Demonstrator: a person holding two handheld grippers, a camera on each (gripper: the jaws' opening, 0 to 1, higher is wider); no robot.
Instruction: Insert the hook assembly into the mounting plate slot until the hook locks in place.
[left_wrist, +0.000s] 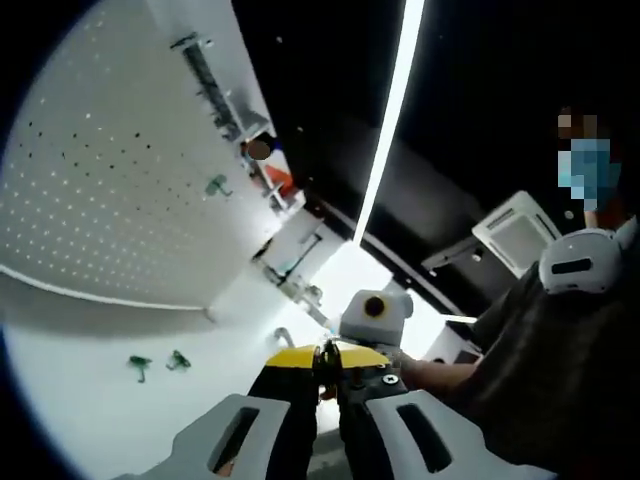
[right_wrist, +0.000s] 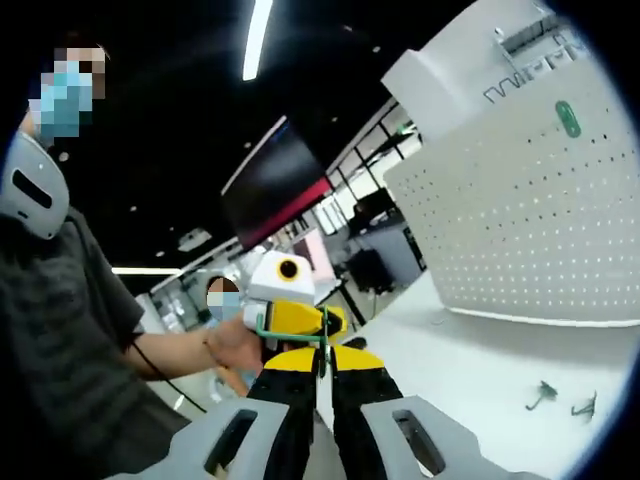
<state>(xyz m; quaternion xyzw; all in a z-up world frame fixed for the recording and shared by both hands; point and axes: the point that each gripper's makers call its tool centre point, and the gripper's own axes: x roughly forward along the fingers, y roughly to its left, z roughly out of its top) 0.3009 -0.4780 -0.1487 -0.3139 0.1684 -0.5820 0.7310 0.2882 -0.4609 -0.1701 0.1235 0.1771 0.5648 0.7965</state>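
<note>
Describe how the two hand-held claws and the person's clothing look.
Each claw has black jaws with yellow tips, rising from pale grey slotted bodies. The person wears a dark grey top, and a thin black cable hangs by the arm.

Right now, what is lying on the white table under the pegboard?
Two small green hooks lie loose on the white table, beside each other, below the pegboard. Whether they touch is too small to tell.
</note>
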